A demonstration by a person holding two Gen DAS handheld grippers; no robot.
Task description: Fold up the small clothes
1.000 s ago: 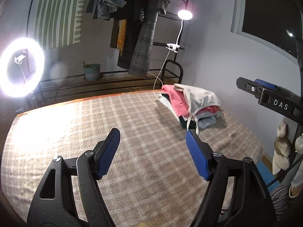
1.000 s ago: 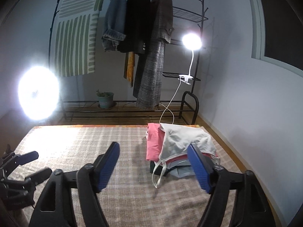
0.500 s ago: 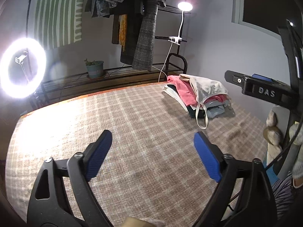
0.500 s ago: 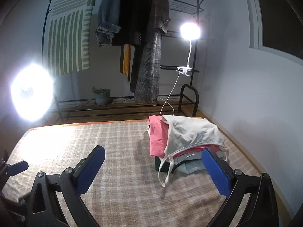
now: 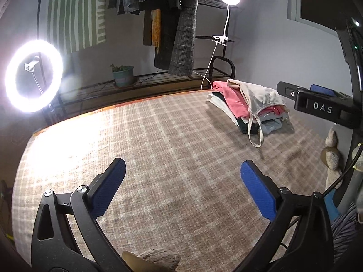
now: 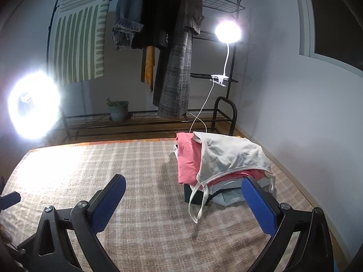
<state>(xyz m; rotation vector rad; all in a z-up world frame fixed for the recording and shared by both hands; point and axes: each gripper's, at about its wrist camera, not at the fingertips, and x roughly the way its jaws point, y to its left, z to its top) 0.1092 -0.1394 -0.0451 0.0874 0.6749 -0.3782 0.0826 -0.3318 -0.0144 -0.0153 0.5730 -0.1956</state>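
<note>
A stack of small folded clothes (image 6: pixel 217 165) sits at the far right of the plaid bed cover (image 6: pixel 136 163). A cream strappy top (image 6: pixel 229 156) lies loosely on top of a pink garment (image 6: pixel 187 156), its straps hanging over the front. The stack also shows in the left wrist view (image 5: pixel 249 106). My right gripper (image 6: pixel 183 197) is open and empty, above the cover just in front of the stack. My left gripper (image 5: pixel 182 181) is open and empty over the middle of the cover. The right gripper's body (image 5: pixel 322 107) shows at the right of the left wrist view.
A clothes rack (image 6: pixel 163 45) with hanging coats stands beyond the bed. A ring light (image 5: pixel 34 74) glows at the left. A clip lamp (image 6: pixel 228 31) shines above the stack. A potted plant (image 6: pixel 118 108) sits on the rack's low shelf. A wall runs along the right.
Both grippers opened wider. Both drew closer to the stack, which now looms larger in each view.
</note>
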